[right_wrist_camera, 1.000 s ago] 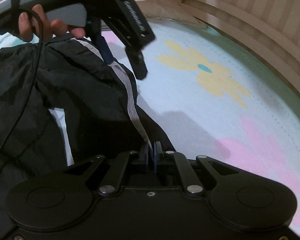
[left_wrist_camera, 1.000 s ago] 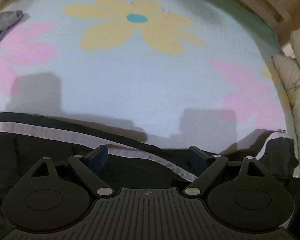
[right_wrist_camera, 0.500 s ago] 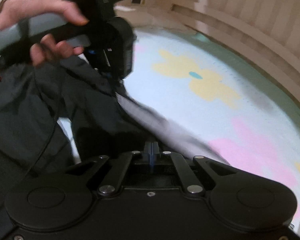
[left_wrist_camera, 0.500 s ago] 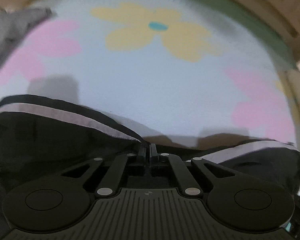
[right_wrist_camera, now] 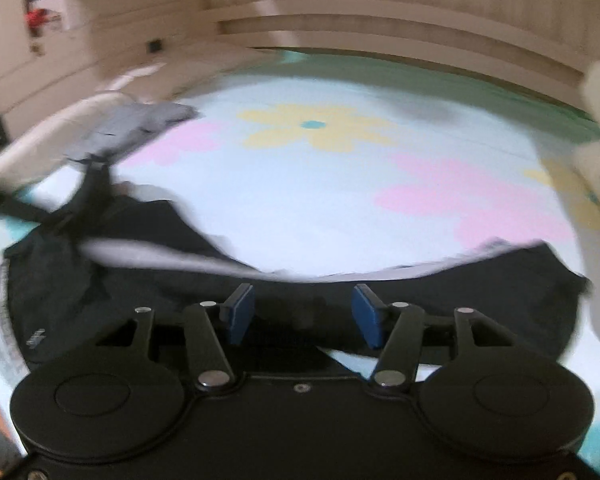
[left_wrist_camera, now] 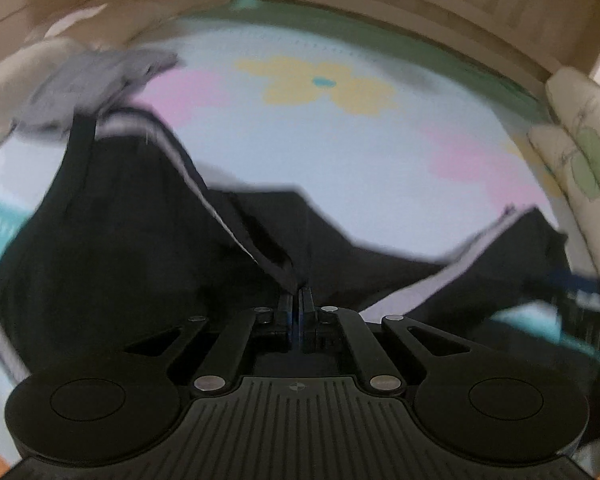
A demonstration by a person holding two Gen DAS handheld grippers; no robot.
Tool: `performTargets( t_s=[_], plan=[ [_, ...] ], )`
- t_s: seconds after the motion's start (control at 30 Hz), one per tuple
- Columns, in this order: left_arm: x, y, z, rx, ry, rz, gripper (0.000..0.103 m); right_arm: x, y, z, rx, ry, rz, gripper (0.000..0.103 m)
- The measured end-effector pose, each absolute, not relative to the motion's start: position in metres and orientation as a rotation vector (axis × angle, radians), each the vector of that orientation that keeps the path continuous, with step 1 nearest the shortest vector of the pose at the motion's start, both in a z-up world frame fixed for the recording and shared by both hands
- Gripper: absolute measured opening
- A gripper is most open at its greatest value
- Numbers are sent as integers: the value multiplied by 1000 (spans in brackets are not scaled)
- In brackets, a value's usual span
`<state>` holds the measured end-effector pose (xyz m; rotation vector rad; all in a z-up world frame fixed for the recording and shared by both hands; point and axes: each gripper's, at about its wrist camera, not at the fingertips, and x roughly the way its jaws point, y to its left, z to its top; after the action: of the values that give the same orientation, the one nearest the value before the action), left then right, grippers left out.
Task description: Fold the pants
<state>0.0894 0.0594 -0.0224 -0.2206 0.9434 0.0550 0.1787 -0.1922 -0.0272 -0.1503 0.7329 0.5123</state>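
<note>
The black pants (left_wrist_camera: 140,220) with a white side stripe lie bunched on the flowered bed sheet (left_wrist_camera: 340,152). My left gripper (left_wrist_camera: 299,300) is shut on a fold of the black fabric, which rises in a peak from its closed fingertips. In the right wrist view the pants (right_wrist_camera: 460,288) spread across the sheet just beyond my right gripper (right_wrist_camera: 303,312). Its jaws are opening, and the blue pads (right_wrist_camera: 240,312) stand apart over the dark cloth without pressing on it. Both views are motion-blurred.
A grey garment (left_wrist_camera: 96,80) lies at the far left of the bed, also visible as the grey garment (right_wrist_camera: 132,128) in the right view. A pale printed pillow (left_wrist_camera: 580,140) sits at the right edge. A wooden slatted headboard (right_wrist_camera: 380,28) runs behind the bed.
My left gripper went from open to shut on the pants and pulled the fabric up and sideways. My right gripper let go of the striped edge, rolled level and opened.
</note>
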Motion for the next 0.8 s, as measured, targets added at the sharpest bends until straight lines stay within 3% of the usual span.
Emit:
performTargets(
  t_s=[0.3, 0.57, 0.63, 0.67, 0.7, 0.77, 0.8],
  plan=[
    [72, 45, -73, -131, 1057, 36, 3, 209, -186, -50, -70, 835, 191, 61],
    [84, 59, -82, -171, 1109, 3, 3, 271, -146, -96, -144, 927, -39, 61],
    [90, 62, -83, -180, 1115, -4, 3, 277, -144, -106, -193, 965, -100, 52],
    [92, 63, -83, -182, 1117, -7, 3, 278, -144, -111, -198, 979, -115, 27],
    [94, 63, -83, -178, 1116, -11, 3, 277, -147, -112, -185, 990, -119, 18],
    [92, 65, -81, -173, 1111, -20, 3, 273, -152, -108, -169, 988, -109, 6],
    [91, 66, -79, -171, 1105, -26, 3, 268, -157, -101, -174, 973, -108, 6]
  ],
)
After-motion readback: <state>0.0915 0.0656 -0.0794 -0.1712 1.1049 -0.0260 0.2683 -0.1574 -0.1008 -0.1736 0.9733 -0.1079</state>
